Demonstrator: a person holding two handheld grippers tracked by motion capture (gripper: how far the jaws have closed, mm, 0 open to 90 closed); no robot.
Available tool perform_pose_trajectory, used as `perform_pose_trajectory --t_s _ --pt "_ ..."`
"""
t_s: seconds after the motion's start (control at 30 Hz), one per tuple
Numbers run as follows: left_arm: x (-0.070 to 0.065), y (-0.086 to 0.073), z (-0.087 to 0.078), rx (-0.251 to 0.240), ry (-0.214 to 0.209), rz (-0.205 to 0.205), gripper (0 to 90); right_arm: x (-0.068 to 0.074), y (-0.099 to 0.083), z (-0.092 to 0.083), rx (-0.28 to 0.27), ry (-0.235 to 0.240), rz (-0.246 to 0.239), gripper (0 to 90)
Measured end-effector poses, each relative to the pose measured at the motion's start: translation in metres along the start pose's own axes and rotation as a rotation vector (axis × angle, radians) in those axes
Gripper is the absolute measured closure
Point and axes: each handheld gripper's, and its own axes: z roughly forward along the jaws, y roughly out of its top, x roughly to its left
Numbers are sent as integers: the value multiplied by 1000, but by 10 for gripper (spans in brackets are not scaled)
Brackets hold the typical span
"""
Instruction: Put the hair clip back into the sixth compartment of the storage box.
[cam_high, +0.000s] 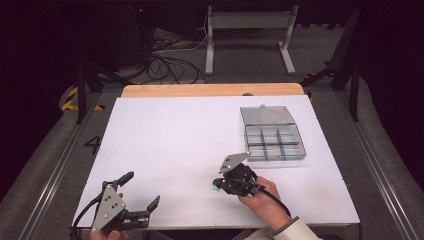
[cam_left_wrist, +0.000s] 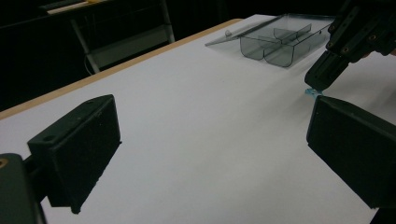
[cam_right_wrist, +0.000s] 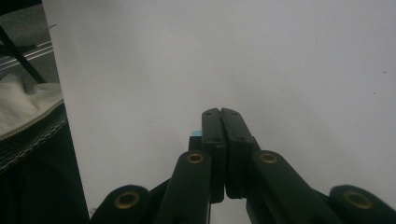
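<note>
Looking down, high view: a white table (cam_high: 190, 150) carries a clear compartment box (cam_high: 272, 135) with its lid swung open on the far side.
Right gripper, high view: right gripper (cam_high: 217, 185) sits on the near side of the box, held by the person's right hand (cam_high: 262, 200), tips down at the table and pressed together; a small light-blue piece (cam_high: 216, 188) shows at the tips.
Left gripper, high view: left gripper (cam_high: 142, 189) lies well apart from the box, toward the table's near left corner, jaws spread wide with nothing between them.
Left gripper view: its own two black jaws stand wide apart over bare white table; the box (cam_left_wrist: 280, 42) lies far off, lid flat behind it; nearer than the box, the right gripper's tip touches the light-blue piece (cam_left_wrist: 312, 92) on the table.
Right gripper view: jaws clenched together, pointing at the white surface; a sliver of the light-blue piece (cam_right_wrist: 197, 133) peeks beside the left jaw; whether it is pinched between them I cannot tell.
</note>
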Motion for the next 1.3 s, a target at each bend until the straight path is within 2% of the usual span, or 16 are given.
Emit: perform_pose_trajectory --t_s 0.63,1.3 --pt "0 0 0 1 2 5 37 1 0 -11 -51 -35 -4 895" --pt "1 0 0 -1 2 4 37 -7 -2 -34 -110 -92 13 895"
